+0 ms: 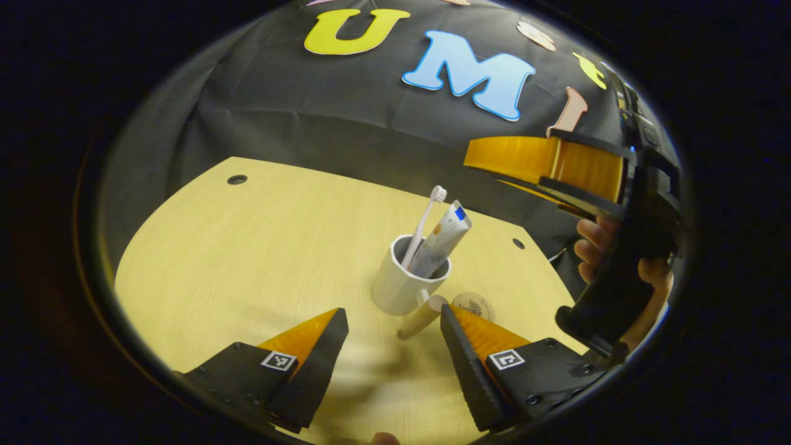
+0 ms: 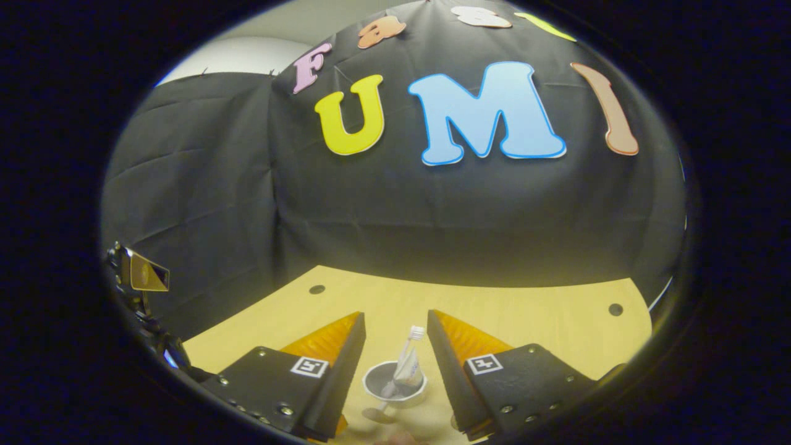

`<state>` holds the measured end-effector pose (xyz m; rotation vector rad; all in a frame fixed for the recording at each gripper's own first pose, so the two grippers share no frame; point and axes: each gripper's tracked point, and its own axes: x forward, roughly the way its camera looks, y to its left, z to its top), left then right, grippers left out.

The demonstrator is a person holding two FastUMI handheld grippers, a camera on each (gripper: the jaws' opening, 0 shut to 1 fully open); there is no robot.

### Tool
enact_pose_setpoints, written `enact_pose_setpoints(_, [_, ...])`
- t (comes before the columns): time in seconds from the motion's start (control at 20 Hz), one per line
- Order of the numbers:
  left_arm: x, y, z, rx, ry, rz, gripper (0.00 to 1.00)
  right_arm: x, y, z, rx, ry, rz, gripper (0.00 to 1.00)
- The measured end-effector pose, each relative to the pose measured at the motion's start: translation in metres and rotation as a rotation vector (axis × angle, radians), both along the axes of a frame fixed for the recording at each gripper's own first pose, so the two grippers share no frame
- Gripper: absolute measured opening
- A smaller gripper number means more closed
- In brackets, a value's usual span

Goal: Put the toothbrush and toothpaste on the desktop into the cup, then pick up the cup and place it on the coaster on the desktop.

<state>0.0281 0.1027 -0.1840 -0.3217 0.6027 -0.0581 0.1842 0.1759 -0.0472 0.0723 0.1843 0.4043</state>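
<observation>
A white cup (image 1: 401, 284) with a wooden handle (image 1: 420, 318) stands on the light wooden desktop (image 1: 247, 259). A white toothbrush (image 1: 426, 219) and a toothpaste tube (image 1: 444, 238) stand upright inside it. A round coaster (image 1: 474, 305) lies just right of the cup. My left gripper (image 1: 392, 324) is open, its tips short of the cup, one on each side of the handle. My right gripper (image 1: 544, 161) hovers high at the right, held by a hand (image 1: 596, 241). In the right gripper view, that gripper (image 2: 395, 324) is open, well above the cup (image 2: 394, 382) and the tube (image 2: 409, 366).
Small round holes (image 1: 236, 180) sit near the desktop's far edge. The black cloth wall (image 2: 432, 216) rises right behind the table. Part of a dark device (image 2: 145, 275) shows at the left edge of the right gripper view.
</observation>
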Motion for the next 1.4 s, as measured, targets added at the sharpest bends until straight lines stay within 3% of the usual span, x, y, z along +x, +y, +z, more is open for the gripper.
enact_pose_setpoints(0.05, [0.000,-0.001,0.000,0.004,0.000,-0.004,0.94,-0.002,-0.009,0.001,-0.011,-0.002,-0.025,0.81])
enact_pose_setpoints(0.15, [0.002,-0.006,0.001,0.014,0.001,-0.017,0.94,-0.006,-0.026,0.011,-0.005,-0.026,-0.061,0.88])
enact_pose_setpoints(0.5, [0.015,-0.027,-0.003,0.054,0.046,-0.060,0.94,-0.029,-0.087,0.021,0.015,-0.022,-0.171,0.88])
enact_pose_setpoints(0.65, [0.022,-0.035,-0.010,0.081,0.091,-0.083,1.00,-0.040,-0.115,0.012,0.023,0.014,-0.219,0.88])
enact_pose_setpoints(0.75, [0.029,-0.036,-0.015,0.094,0.126,-0.088,0.97,-0.050,-0.135,0.003,0.036,0.042,-0.260,0.88])
enact_pose_setpoints(0.95, [0.044,-0.040,-0.029,0.067,0.205,-0.067,1.00,-0.072,-0.177,-0.010,0.043,0.077,-0.354,0.88])
enact_pose_setpoints(1.1, [0.052,-0.039,-0.039,0.058,0.261,-0.048,0.96,-0.085,-0.206,-0.015,0.031,0.083,-0.417,0.88])
enact_pose_setpoints(1.2, [0.057,-0.040,-0.046,0.049,0.306,-0.040,0.92,-0.091,-0.215,-0.019,0.027,0.095,-0.439,0.88])
enact_pose_setpoints(1.25, [0.058,-0.042,-0.051,0.042,0.327,-0.038,0.96,-0.093,-0.217,-0.023,0.028,0.105,-0.442,0.88])
enact_pose_setpoints(1.4, [0.064,-0.039,-0.064,0.058,0.386,-0.025,0.96,-0.096,-0.220,-0.029,0.024,0.124,-0.443,0.88])
